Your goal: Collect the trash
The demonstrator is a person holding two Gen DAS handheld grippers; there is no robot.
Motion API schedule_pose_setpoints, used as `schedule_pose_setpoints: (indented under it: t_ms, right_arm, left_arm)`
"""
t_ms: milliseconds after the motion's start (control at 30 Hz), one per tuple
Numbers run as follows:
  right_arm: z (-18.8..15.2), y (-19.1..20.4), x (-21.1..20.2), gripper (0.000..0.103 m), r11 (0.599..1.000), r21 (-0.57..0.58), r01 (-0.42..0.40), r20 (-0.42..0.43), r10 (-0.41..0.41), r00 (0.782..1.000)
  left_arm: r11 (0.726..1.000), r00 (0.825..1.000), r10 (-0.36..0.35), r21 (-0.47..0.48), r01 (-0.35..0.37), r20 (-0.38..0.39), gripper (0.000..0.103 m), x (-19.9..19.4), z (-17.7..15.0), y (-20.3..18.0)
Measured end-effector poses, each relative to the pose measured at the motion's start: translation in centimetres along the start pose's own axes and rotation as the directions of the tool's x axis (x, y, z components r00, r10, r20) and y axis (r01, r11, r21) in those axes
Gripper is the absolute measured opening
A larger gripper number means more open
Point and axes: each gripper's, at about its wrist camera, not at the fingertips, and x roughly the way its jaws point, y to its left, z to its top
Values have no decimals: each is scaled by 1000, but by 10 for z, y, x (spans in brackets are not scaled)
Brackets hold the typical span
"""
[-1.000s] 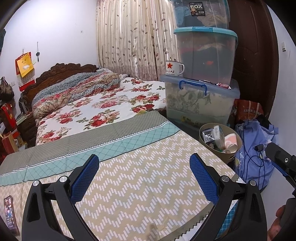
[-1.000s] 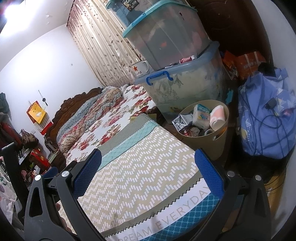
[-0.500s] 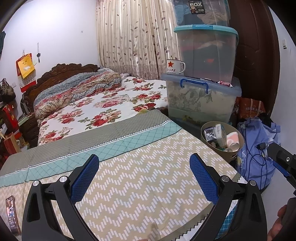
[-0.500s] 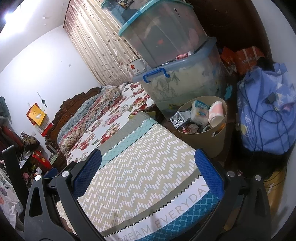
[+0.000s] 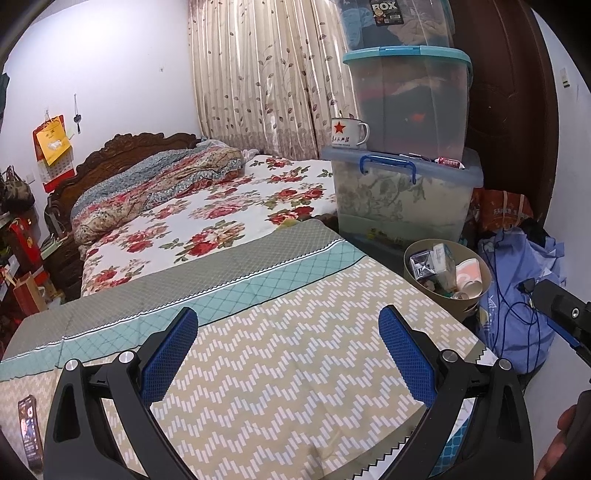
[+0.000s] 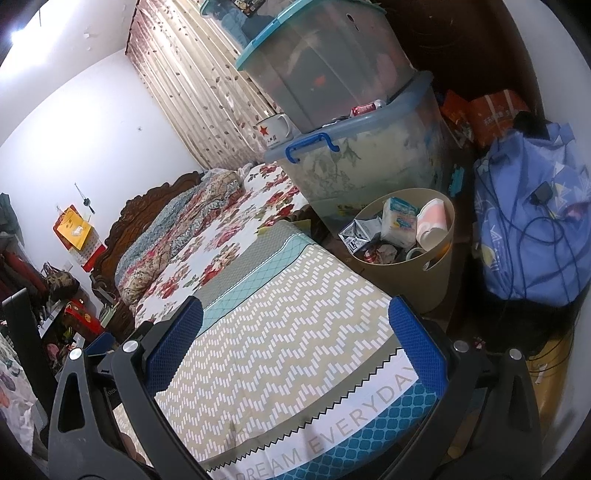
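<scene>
Bedspread (image 5: 280, 369) bare; bin (image 6: 436, 284) beside bed, full.

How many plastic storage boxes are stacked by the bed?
3. The bottom box with the blue handle, the middle box on its lid, and the top box, cut off by the frame; more may sit above it.
</scene>
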Motion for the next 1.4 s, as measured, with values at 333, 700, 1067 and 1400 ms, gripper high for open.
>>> schedule_pose_setpoints:
  t_ms: [333, 700, 1067, 1400]
  right_arm:
    - [-1, -1, 0, 99, 1000, 2, 1, -2, -1, 1000]
    - [-2, -1, 1, 99, 1000, 2, 2, -4, -2, 1000]
    - [-4, -1, 2, 99, 1000, -1, 2, -5, -2, 1000]
    - [-4, -1, 2, 99, 1000, 1, 2, -5, -2, 1000]
  left_arm:
    - [1000, 1000, 13, 10, -13, -12, 94, 1, -3, -1]
    - [1000, 1000, -11, -17, 11, -22, 94, 2, -4, 3]
    - [1000, 999, 5, -13, -5, -41, 94, 3, -4, 2]
    - [1000, 999, 0, -14, 0, -55, 94, 4, -4, 1]
